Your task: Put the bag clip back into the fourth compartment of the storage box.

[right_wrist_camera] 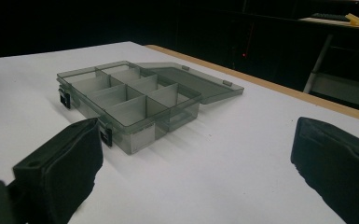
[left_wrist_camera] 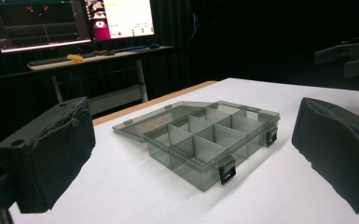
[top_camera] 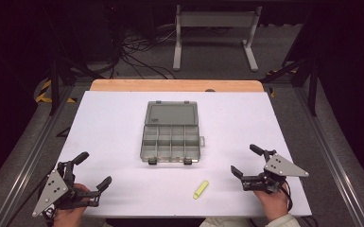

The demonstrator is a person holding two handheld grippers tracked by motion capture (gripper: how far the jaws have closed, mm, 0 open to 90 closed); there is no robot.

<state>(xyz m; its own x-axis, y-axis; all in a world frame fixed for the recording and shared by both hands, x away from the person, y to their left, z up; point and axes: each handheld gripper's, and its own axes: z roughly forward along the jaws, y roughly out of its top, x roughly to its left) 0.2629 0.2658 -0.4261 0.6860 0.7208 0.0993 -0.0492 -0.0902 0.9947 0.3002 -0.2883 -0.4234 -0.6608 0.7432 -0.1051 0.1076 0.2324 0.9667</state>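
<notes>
The left gripper (top_camera: pixel 91 169) sits at the table's (top_camera: pixel 113 127) near-left corner, jaws spread wide and empty; the open grey compartment box (top_camera: pixel 171 142) lies mid-table, lid flat behind it; a yellow piece (top_camera: pixel 200 189) lies near the front edge, nothing blocking it; the right gripper (top_camera: pixel 246 160), gaping and empty, sits just beyond.

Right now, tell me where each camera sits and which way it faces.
High view: above the person's side, looking forward and down on the white table; shows both hands, left hand-held gripper and right hand-held gripper.
Left gripper view: rides the left hand-held gripper, low, looking between its open jaws at the open compartment box.
Right gripper view: same from the other side.
Shared: all three show the box.
</notes>
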